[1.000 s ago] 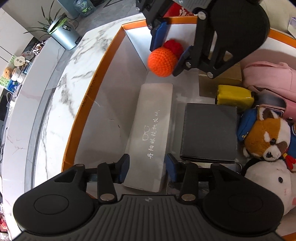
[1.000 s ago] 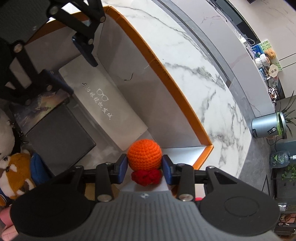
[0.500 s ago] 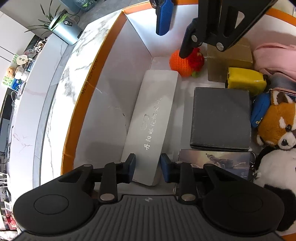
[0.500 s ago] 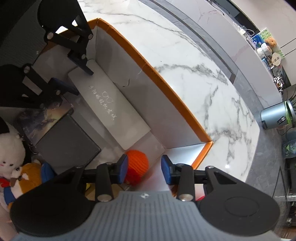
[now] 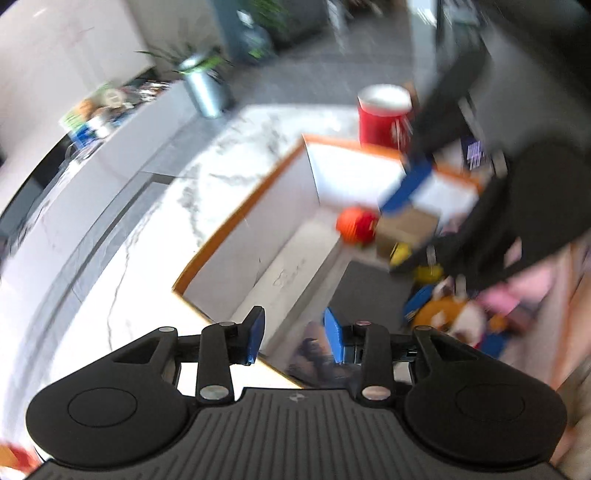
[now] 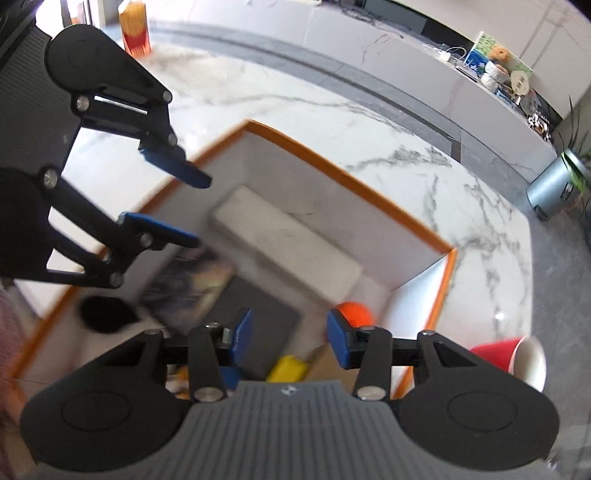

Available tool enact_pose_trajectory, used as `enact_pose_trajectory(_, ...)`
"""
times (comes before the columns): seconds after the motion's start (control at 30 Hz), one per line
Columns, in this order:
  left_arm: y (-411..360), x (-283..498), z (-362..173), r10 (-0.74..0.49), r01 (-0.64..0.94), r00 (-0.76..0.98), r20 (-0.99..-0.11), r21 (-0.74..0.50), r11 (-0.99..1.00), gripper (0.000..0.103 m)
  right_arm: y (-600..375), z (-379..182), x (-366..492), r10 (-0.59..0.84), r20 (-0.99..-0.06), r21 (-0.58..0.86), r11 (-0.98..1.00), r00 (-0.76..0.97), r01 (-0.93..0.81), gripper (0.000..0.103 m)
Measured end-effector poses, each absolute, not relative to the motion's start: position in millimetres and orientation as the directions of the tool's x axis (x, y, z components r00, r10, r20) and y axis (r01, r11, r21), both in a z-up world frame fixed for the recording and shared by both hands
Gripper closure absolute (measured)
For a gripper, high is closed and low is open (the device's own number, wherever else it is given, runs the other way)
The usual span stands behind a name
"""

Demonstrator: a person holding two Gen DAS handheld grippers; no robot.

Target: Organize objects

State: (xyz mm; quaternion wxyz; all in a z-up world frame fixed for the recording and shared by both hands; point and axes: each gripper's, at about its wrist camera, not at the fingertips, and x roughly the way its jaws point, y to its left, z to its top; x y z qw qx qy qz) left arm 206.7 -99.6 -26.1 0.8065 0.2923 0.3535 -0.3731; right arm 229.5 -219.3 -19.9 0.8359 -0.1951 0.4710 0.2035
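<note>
An orange-rimmed white box (image 5: 243, 218) (image 6: 343, 173) stands on the marble counter. In it lie the orange and red knitted ball (image 5: 355, 225) (image 6: 354, 313) in the far corner, a long white case (image 6: 288, 240) (image 5: 291, 273), a dark grey pad (image 6: 273, 325) and plush toys (image 5: 454, 317). My left gripper (image 5: 293, 334) is open and empty above the box's near edge; it also shows in the right wrist view (image 6: 184, 206). My right gripper (image 6: 290, 339) is open and empty above the box, clear of the ball; it is blurred in the left wrist view (image 5: 406, 188).
A red cup (image 5: 384, 118) (image 6: 513, 362) stands outside the box by its corner. A yellow item (image 6: 290, 369) and a cardboard box (image 5: 402, 229) sit inside. A fries carton (image 6: 135, 26) stands far off. A grey planter (image 5: 205, 88) is on the floor beyond the counter.
The right gripper let go of the knitted ball in the box corner and has risen away. Both grippers have lifted and pulled back, so the whole box shows.
</note>
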Motion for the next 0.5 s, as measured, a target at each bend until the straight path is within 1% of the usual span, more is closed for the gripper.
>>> enact_pose_trajectory(0.07,-87,192,-11,-0.435,0.779,0.493,-0.753,0.159,0.607,0.060,-217,-13,211,0.194,-0.851,-0.098,0.854,0.488,-0.510,0.056)
enact_pose_trajectory(0.13,-75,174,3,-0.461,0.746,0.530,-0.712,0.134,0.652,0.055,-216,-5,193,0.221,-0.830,-0.069,0.870,0.512,-0.488,0.055)
enact_pose_trajectory(0.2,-67,158,15,-0.486,0.716,0.573,-0.660,0.113,0.689,0.047,-216,3,175,0.241,-0.803,-0.047,0.886,0.544,-0.462,0.053)
enact_pose_trajectory(0.3,-51,132,26,-0.503,0.663,0.626,-0.596,0.066,0.746,0.039,-213,12,149,0.257,-0.757,-0.036,0.901,0.600,-0.432,0.048)
enact_pose_trajectory(0.33,-47,126,32,-0.505,0.644,0.637,-0.582,0.043,0.764,0.038,-212,15,141,0.269,-0.744,-0.024,0.904,0.611,-0.428,0.047)
enact_pose_trajectory(0.4,-44,113,38,-0.485,0.597,0.668,-0.564,0.016,0.802,0.035,-209,20,128,0.298,-0.720,0.011,0.908,0.627,-0.419,0.040)
enact_pose_trajectory(0.43,-41,108,41,-0.475,0.573,0.684,-0.554,0.005,0.819,0.035,-207,21,121,0.313,-0.708,0.026,0.908,0.633,-0.419,0.039)
enact_pose_trajectory(0.5,-32,95,46,-0.447,0.513,0.724,-0.525,-0.022,0.858,0.029,-204,25,106,0.333,-0.678,0.049,0.910,0.655,-0.411,0.036)
